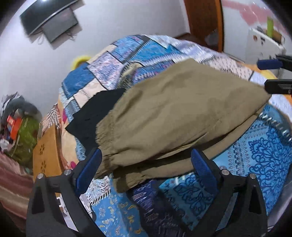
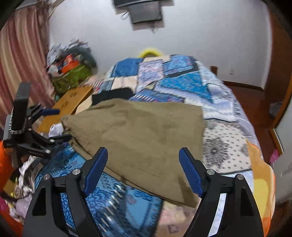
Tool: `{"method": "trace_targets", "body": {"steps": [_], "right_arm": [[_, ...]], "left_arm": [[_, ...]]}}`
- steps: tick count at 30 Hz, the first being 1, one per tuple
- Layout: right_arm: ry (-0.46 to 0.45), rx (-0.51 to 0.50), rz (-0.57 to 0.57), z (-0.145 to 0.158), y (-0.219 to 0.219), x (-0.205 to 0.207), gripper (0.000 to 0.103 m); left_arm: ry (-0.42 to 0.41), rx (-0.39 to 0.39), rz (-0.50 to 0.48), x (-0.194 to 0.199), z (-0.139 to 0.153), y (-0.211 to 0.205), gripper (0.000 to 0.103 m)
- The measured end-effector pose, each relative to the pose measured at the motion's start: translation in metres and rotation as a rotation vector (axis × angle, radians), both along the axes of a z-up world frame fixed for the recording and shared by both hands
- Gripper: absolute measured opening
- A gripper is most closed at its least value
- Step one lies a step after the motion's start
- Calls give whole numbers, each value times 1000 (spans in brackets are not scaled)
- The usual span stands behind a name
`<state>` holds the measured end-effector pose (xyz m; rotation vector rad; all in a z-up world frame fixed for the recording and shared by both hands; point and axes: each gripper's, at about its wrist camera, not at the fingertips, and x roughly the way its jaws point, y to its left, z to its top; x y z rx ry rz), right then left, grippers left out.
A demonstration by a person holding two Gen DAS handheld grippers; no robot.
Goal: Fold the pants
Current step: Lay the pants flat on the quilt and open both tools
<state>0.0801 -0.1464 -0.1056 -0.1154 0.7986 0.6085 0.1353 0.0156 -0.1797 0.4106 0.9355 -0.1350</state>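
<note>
Blue-and-white patchwork bedspread (image 2: 182, 82) covers the bed. Black folded cloth (image 1: 94, 113) lies on it toward the far end. Orange-brown wooden board with flower cutouts (image 2: 71, 102) runs along the bed's edge. Green cluttered bag heap (image 2: 73, 74) beside pink striped curtain (image 2: 21, 60). Dark wall-mounted screen (image 2: 146, 12) on white wall. Yellow ring-shaped object (image 1: 80, 60) behind the bed.

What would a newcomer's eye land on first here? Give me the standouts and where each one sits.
First the olive-brown pants, folded over on themselves in the middle of the bed, on a loud blue patchwork bedspread. Next the blue-padded left gripper and right gripper, both open at the garment's near edge. Behind the pants lies a black garment, and a dark screen hangs on the far wall.
</note>
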Motion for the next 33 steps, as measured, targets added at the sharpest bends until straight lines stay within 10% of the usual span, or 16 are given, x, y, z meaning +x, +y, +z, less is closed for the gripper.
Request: {"method": "trace_targets", "body": {"steps": [10,20,33], "right_arm": [[7,-103,186,-23,59,2,77],[-87,-111,213,-14,68,-1,15],[19,-87,242,-28,65,-13,18]], "left_arm": [[32,-154,0,28,17,2,95],[24,-183,-25,15,19,-7,20],[116,-280,-13,-5,6,4,25]]}}
